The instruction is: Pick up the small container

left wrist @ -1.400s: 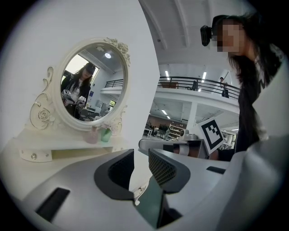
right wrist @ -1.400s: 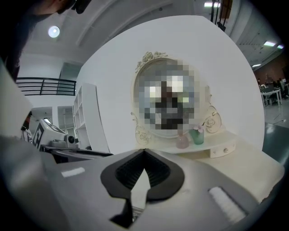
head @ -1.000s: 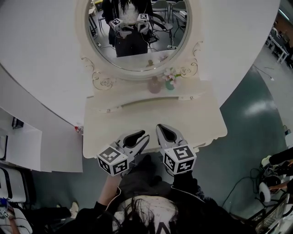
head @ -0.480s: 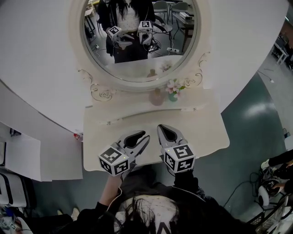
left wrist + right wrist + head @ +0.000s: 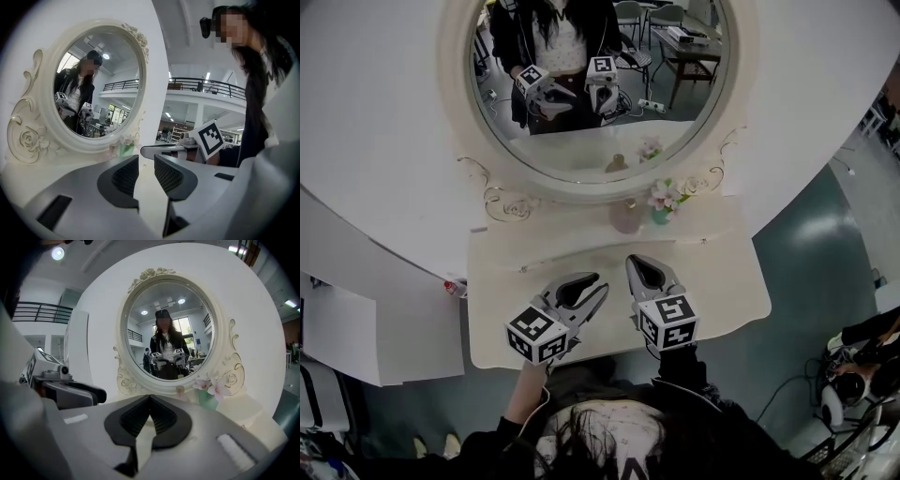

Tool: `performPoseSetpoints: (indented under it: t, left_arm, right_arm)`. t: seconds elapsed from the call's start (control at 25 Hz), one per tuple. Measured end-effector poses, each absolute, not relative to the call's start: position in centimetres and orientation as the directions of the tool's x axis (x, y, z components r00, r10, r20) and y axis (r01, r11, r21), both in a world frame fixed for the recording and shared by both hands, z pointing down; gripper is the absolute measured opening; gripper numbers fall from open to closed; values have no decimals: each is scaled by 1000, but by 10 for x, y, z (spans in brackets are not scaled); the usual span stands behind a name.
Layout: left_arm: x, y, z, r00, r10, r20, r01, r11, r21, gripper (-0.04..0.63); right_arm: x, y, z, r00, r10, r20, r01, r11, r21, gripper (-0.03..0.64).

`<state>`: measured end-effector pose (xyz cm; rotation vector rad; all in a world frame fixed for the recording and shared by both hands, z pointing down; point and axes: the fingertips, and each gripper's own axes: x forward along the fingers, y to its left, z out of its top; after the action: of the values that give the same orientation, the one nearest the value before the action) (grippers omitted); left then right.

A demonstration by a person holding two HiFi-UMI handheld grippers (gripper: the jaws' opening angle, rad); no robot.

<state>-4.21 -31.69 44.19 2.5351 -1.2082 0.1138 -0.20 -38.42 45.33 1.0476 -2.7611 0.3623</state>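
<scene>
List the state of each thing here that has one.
left gripper: jaws shut, nothing between them.
right gripper: jaws shut, nothing between them.
small container: upright at the back of the dresser, untouched.
flower vase: upright, beside the small container.

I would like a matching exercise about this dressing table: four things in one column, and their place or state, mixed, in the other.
1 mirror
2 pink bottle
3 green vase
4 right gripper

a holds pale flowers
b shut, empty, over the table
c oval, with a carved frame
d just left of the vase

Pairs: 1c, 2d, 3a, 4b
</scene>
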Motion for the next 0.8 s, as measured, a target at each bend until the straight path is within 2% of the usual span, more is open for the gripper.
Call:
performPoseSetpoints:
  t: [0.56, 0.8]
  left_arm:
    - [-65, -333, 461, 645, -738, 199, -754, -573, 320, 91]
    - [-75, -332, 469, 633, -747, 205, -761, -552, 340, 91]
  right_arm:
    - [-17, -447, 498, -683, -643, 347, -700, 712, -57, 45]
    - [-15, -482, 513, -645, -668, 372, -726, 687, -27, 106]
